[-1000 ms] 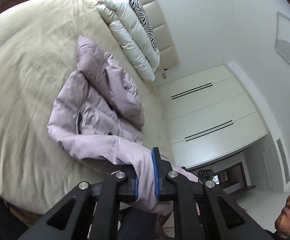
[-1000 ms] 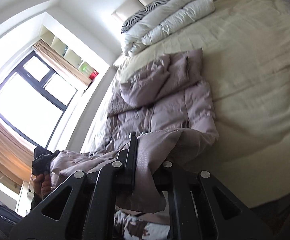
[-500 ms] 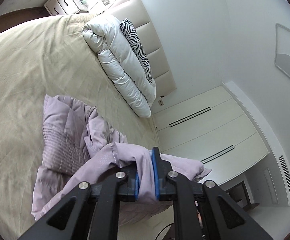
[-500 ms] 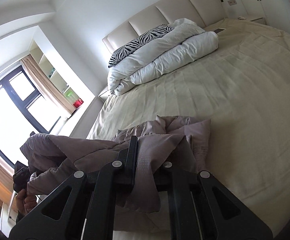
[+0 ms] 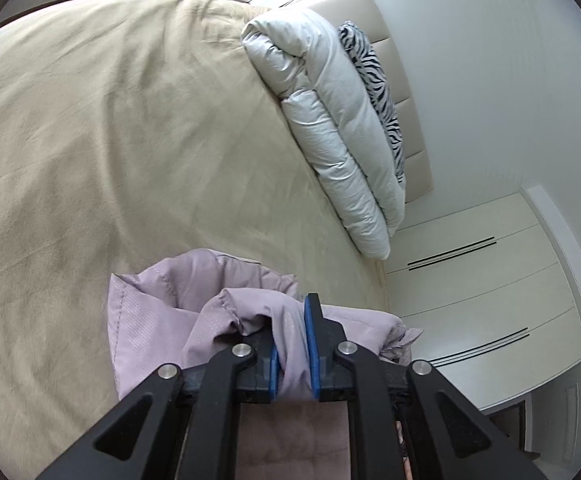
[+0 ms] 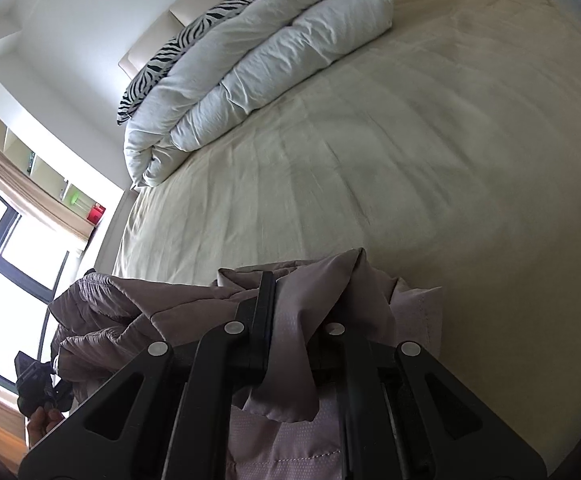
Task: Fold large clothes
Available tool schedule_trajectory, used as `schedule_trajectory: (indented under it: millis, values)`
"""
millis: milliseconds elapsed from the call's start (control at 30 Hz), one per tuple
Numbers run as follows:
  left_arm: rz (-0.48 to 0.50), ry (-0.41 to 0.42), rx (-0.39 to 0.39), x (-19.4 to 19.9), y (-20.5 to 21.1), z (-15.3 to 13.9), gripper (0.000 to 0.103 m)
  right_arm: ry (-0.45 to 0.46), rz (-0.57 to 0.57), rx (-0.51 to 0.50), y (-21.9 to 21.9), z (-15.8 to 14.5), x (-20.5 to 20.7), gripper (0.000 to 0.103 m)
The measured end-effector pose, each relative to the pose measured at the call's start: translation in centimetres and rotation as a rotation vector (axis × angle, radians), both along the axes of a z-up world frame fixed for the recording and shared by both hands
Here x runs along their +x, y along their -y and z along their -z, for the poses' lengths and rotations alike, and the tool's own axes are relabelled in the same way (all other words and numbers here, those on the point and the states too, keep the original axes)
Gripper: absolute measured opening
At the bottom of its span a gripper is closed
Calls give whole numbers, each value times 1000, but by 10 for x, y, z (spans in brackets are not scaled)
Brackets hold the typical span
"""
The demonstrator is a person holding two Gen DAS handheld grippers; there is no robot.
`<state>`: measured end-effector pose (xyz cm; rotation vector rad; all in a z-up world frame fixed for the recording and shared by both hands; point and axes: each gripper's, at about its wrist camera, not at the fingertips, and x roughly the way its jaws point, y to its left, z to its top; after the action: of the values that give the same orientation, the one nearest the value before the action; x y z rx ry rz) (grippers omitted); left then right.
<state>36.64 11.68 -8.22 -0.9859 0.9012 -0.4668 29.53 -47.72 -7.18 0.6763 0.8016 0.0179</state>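
Left wrist view: left tongs (image 5: 293, 354) clamped tight on a bunched edge of the lilac puffer jacket (image 5: 162, 312), held over the bed's (image 5: 90, 140) near edge. Right wrist view: right tongs (image 6: 290, 332) likewise pinch jacket fabric (image 6: 290, 296). Judged mid-fold: garment lifted, not yet laid flat or folded.

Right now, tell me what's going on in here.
A person is folding a lilac jacket on the bed, with tongs in each hand. The left tongs are shut on a bunch of its fabric, and the right tongs are shut on another part. The jacket hangs bunched between them near the bed's edge. A rolled white duvet lies by the headboard.
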Motion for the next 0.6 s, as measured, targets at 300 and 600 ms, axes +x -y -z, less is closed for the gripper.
schedule_trajectory:
  millis: [300, 600]
  values:
    - [-28, -4, -60, 0, -3, 16, 61, -4, -32, 209, 16, 62, 23, 22]
    - [-74, 114, 107, -50, 4, -51, 74, 38, -1, 215, 22, 28, -22, 94]
